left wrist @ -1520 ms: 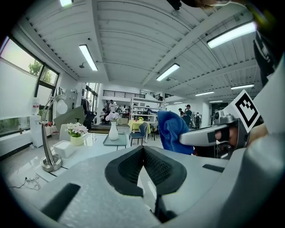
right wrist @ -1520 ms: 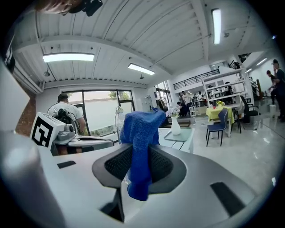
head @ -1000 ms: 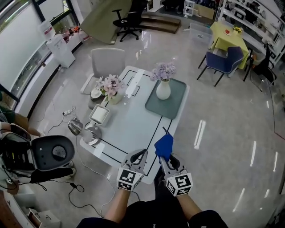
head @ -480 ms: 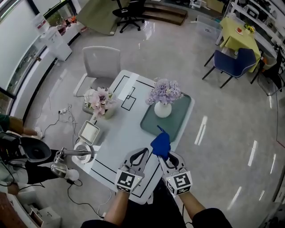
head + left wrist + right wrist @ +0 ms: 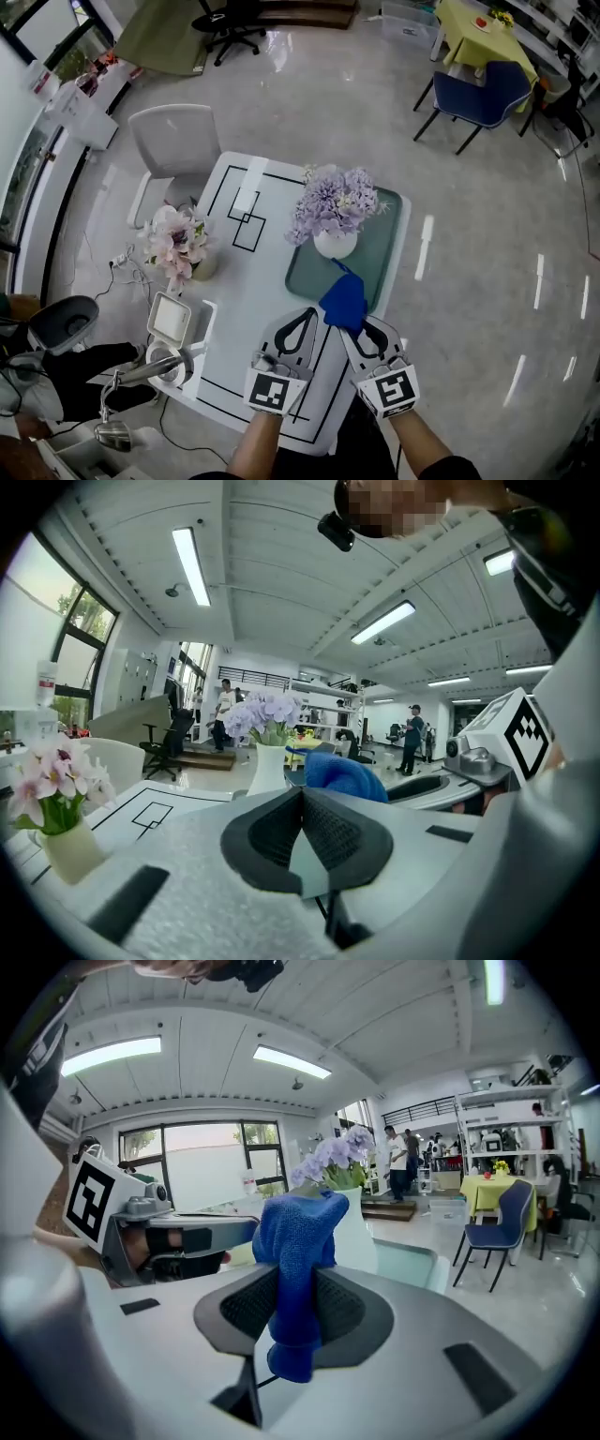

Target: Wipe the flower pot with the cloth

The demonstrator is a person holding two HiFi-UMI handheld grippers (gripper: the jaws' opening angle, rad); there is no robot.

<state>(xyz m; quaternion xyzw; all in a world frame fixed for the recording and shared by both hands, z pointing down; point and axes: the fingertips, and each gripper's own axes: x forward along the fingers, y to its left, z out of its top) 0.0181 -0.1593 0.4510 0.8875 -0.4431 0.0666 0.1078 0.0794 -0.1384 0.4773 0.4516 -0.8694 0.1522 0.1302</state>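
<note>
A white flower pot with pale purple flowers stands on a grey-green tray at the table's right side; it also shows as a white vase in the left gripper view and behind the cloth in the right gripper view, flower pot. My right gripper is shut on a blue cloth, which bunches up above the jaws, cloth, just short of the pot. My left gripper sits beside it to the left, shut with nothing between its jaws.
A second pot with pink flowers stands at the table's left edge. A white square box and metal kettles lie at the near left. A white chair is behind the table. Black tape lines mark the tabletop.
The view has closed in on the table: the pot and tray now lie much nearer to both grippers. The right gripper still holds the cloth; the left stays shut.
</note>
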